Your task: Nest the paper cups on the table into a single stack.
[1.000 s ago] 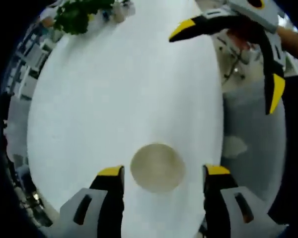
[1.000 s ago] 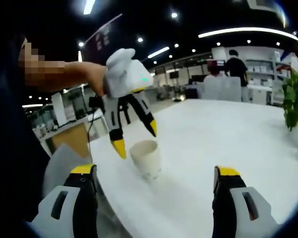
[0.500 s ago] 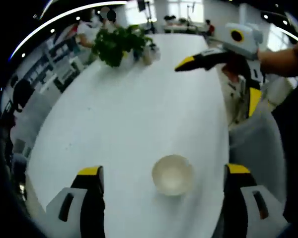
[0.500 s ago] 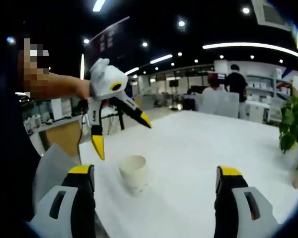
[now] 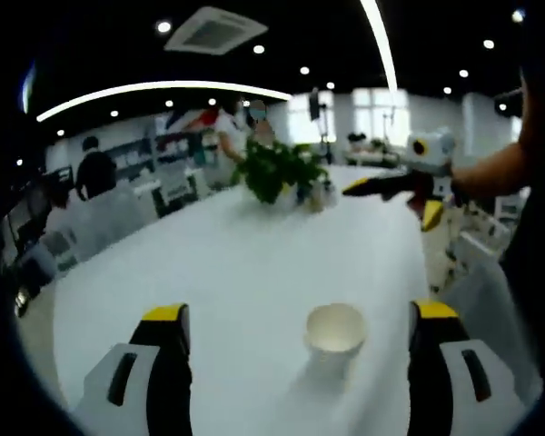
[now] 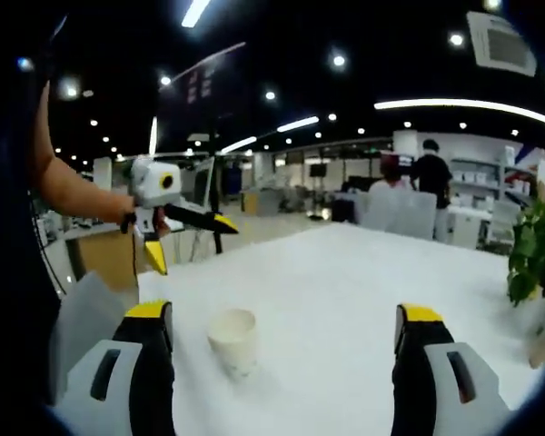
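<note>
Left gripper [image 5: 300,318]: two grey jaws with dark inner faces, yellow-capped tips, a dark slot in each grey shell. Right gripper [image 6: 282,318]: identical build. Seen from outside, each has a white housing and black jaws with yellow tips. Person's forearms are bare.

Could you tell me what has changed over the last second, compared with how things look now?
Both grippers have drawn up and away from the paper cup: the left gripper, which hung open just over the cup, now sits higher and farther off; the right gripper has also receded. Both stayed open and empty. The cup stayed upright on the white table, untouched.
</note>
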Demonstrator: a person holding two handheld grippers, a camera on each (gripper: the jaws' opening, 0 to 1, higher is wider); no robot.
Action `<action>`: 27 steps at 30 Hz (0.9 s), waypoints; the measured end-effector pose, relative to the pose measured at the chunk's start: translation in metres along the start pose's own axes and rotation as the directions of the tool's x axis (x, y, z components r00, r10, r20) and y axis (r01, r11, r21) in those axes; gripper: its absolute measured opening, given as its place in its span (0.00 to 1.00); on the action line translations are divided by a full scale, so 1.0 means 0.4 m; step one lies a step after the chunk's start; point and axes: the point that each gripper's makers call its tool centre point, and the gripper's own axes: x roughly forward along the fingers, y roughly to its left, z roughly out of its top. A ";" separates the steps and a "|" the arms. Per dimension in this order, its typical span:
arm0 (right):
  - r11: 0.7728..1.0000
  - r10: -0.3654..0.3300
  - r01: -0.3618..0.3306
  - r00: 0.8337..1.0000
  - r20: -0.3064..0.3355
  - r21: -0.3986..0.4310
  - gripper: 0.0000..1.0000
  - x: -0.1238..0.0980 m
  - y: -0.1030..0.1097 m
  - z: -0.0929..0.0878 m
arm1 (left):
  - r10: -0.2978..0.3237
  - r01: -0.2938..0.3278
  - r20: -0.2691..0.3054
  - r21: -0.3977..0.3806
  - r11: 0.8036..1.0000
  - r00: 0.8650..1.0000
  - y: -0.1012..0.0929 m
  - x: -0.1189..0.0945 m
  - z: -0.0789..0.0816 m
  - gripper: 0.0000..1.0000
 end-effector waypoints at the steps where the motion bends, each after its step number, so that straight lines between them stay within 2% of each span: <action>1: 1.000 0.005 -0.005 1.000 0.003 -0.002 1.00 0.002 0.003 0.000 | 0.015 -0.015 0.017 -0.004 1.000 1.000 0.005 -0.009 -0.005 1.00; 5: 1.000 0.008 -0.008 1.000 0.003 -0.003 1.00 0.014 0.006 -0.006 | 0.047 -0.045 0.066 -0.032 0.998 0.997 0.010 -0.041 -0.025 1.00; 8: 1.000 0.010 -0.010 1.000 0.007 0.000 1.00 0.020 0.008 -0.013 | 0.084 -0.079 0.076 -0.063 0.995 0.994 0.019 -0.060 -0.045 1.00; 10: 1.000 0.012 -0.012 1.000 0.008 0.005 1.00 0.024 0.011 -0.021 | 0.090 -0.081 0.089 -0.099 0.992 0.992 0.021 -0.070 -0.059 1.00; 13: 1.000 0.015 -0.016 1.000 0.011 0.011 1.00 0.030 0.017 -0.037 | 0.100 -0.094 0.069 -0.085 0.992 0.993 0.025 -0.074 -0.090 1.00; 19: 0.999 0.027 -0.026 0.999 0.039 -0.027 1.00 0.045 0.025 -0.063 | 0.071 -0.069 0.060 -0.035 0.997 0.996 -0.001 -0.045 -0.129 1.00; 22: 0.999 0.036 -0.035 0.999 0.026 -0.034 1.00 0.060 0.039 -0.091 | 0.050 -0.047 0.077 -0.033 0.998 0.996 -0.017 -0.021 -0.144 1.00; 27: 0.999 0.045 -0.045 0.999 -0.002 -0.025 1.00 0.083 0.048 -0.142 | 0.007 -0.005 0.060 -0.027 1.000 0.998 -0.045 0.019 -0.191 0.96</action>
